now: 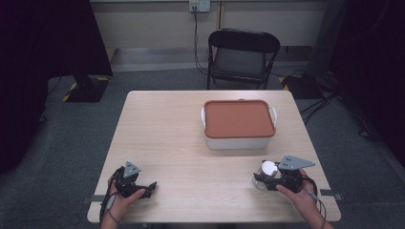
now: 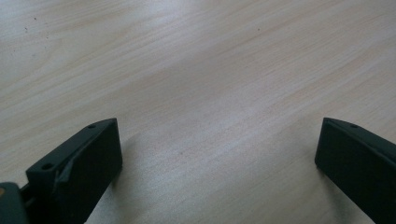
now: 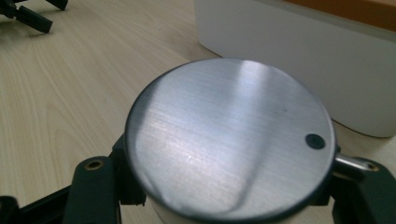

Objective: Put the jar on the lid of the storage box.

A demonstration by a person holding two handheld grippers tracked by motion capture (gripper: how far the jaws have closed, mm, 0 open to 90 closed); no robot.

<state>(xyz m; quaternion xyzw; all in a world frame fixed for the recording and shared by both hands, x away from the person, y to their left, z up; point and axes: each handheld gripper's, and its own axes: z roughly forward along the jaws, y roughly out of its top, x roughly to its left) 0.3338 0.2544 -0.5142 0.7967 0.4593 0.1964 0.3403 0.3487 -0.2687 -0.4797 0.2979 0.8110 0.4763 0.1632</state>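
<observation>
R gripper [image 1: 265, 180] fingers clamp the jar [image 3: 231, 140], upright on desk [image 1: 191, 138] at 5 o'clock. Box [image 1: 239, 124] lies at 12 o'clock from jar, near. L gripper [image 1: 143, 189] fingers apart, empty, at 7 o'clock.

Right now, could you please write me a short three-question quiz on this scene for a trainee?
1. True or false: the right tool is closed around the round metal-lidded container.
2. Which describes the left tool? A) closed on a cup B) open over bare table C) gripping the box's handle
3. What colour is the lid of the white box at the far side of the table?

Key: 1 true; 2 B; 3 orange-brown.
</observation>
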